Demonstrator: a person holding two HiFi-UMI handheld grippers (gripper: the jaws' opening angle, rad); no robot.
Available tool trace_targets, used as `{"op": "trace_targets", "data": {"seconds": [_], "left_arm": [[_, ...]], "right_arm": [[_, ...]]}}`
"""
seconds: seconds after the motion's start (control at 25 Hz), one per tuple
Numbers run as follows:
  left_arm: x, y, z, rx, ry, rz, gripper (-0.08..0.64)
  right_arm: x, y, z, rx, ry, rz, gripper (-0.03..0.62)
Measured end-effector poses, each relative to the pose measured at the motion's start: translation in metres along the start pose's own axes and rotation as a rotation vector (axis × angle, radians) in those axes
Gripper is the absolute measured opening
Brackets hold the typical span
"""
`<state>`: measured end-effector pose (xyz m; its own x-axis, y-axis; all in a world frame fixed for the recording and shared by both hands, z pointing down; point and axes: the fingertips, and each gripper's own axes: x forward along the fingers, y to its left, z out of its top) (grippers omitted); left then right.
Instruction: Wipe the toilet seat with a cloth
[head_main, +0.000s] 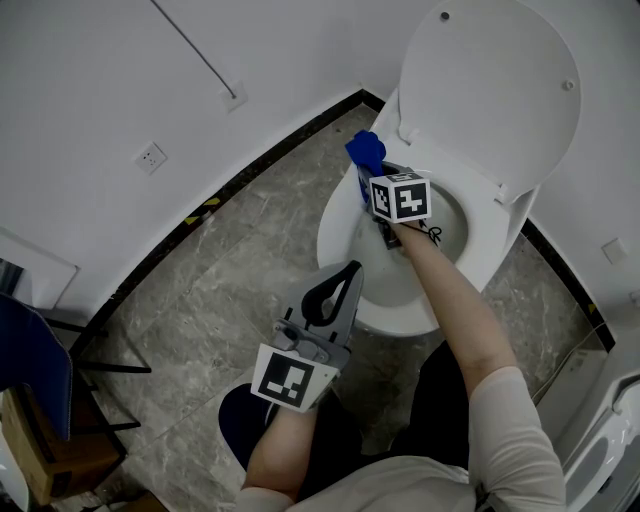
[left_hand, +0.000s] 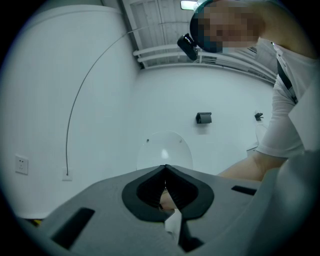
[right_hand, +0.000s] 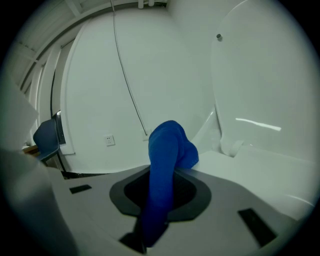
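Note:
A white toilet stands with its lid (head_main: 490, 80) raised and its seat (head_main: 335, 235) down. My right gripper (head_main: 370, 178) is shut on a blue cloth (head_main: 366, 150), which rests on the seat's far left part near the hinge. In the right gripper view the cloth (right_hand: 167, 150) bulges out past the closed jaws, against the seat (right_hand: 260, 170) below the lid (right_hand: 265, 75). My left gripper (head_main: 351, 268) hangs shut and empty over the floor by the seat's front left edge. In its own view the left gripper (left_hand: 166, 168) points toward the lid (left_hand: 165, 150).
Grey marble floor (head_main: 230, 270) meets the curved white wall at a dark skirting. A wall socket (head_main: 151, 157) and a thin cable (head_main: 195, 50) are on the wall. A blue chair (head_main: 30, 365) stands at the left. Another white fixture (head_main: 605, 450) sits at the lower right.

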<state>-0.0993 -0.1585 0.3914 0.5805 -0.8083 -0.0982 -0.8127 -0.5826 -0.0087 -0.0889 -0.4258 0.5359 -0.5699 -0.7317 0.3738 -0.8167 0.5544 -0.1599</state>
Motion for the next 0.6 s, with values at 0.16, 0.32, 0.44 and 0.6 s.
{"op": "trace_targets", "data": {"seconds": [0.16, 0.32, 0.44, 0.6], "left_arm": [[-0.005, 0.003, -0.002, -0.015, 0.007, 0.024, 0.008], [-0.009, 0.003, 0.003, 0.001, -0.006, 0.028, 0.008], [-0.009, 0.003, 0.004, 0.002, -0.014, 0.033, 0.008], [-0.006, 0.002, 0.007, -0.005, -0.013, 0.038, 0.008]], "right_arm": [[-0.001, 0.005, -0.002, 0.000, 0.006, 0.015, 0.063], [-0.002, 0.013, -0.004, -0.007, 0.015, 0.031, 0.063], [-0.003, 0.019, -0.006, -0.012, 0.020, 0.047, 0.063], [-0.005, 0.027, -0.009, -0.022, 0.029, 0.070, 0.063]]}}
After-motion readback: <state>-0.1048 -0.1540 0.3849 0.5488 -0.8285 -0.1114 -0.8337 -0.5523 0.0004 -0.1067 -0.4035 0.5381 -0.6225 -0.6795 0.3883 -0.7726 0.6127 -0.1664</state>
